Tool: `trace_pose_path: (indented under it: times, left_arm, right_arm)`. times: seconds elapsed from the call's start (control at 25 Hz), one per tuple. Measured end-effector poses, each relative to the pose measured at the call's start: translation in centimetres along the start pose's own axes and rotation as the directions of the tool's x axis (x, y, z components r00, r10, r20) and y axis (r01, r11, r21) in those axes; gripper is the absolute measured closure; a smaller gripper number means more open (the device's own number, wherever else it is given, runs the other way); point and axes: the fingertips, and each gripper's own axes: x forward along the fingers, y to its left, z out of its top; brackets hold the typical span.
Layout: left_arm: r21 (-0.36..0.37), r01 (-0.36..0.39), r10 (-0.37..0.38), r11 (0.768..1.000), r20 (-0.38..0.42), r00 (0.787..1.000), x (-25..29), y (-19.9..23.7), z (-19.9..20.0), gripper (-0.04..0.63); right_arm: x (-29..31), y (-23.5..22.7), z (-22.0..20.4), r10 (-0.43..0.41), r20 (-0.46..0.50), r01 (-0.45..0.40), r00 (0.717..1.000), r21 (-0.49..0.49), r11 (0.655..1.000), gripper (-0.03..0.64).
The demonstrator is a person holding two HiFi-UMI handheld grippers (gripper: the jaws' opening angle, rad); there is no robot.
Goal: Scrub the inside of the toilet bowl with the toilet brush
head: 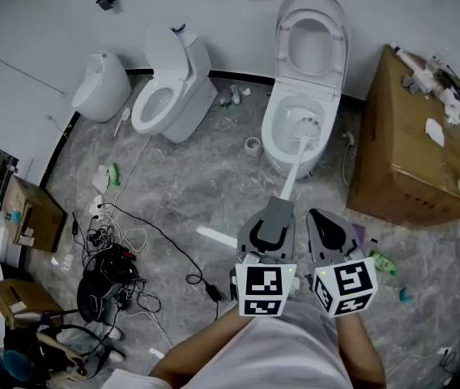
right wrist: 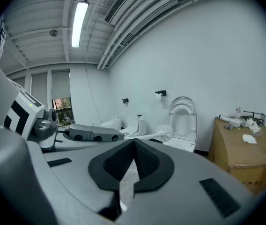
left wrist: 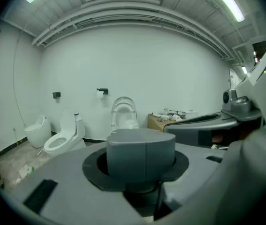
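The left gripper (head: 272, 215) is noted on the near side of the toilet bowl (head: 270, 140), directly in line with it. Its jaws are clenched on the grey grip (left wrist: 141, 153) at the upper end of the toilet brush (head: 293, 168), and in the left gripper view that grip is seen to fill the space between them. The brush's long axis is recorded as running from this gripper away and slightly rightward to the bowl. The white shaft passes over the near rim, and the brush head (head: 309, 126) lies inside the bowl, toward its right inner wall. Whether the bristles are pressed against the porcelain cannot be determined. The lid (head: 312, 35) is stood up on the far side of the bowl, so the opening is unobstructed. The right gripper (head: 317, 220) is found just beside the left one, to the right of the shaft and likewise on the near side of the bowl. Its jaws are pressed together with nothing between them, as confirmed in the right gripper view, and no contact with the brush is observed. It is judged that the scrubbing stroke is governed by the left gripper alone, the head being steered by movement of the grip end.
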Motion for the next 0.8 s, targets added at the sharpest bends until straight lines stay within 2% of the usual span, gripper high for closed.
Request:
trace_pose_path:
  times: [0.48,0.8]
  left_arm:
    - [-0.027,-0.038,0.037,0.999,-0.026,0.999,1.6,-1.7,-0.2,0.437]
    - [-0.027,-0.038,0.037,0.999,-0.033,0.999,3.8,-1.9,0.1,0.437]
  right_arm:
    - [-0.5,-2.5,-0.4,0.038,-0.004,-0.038,0.999,0.029,0.999,0.618]
    - [0.6,-4.4,-0.4,0.041,-0.001,-0.041,0.999,0.038,0.998,0.618]
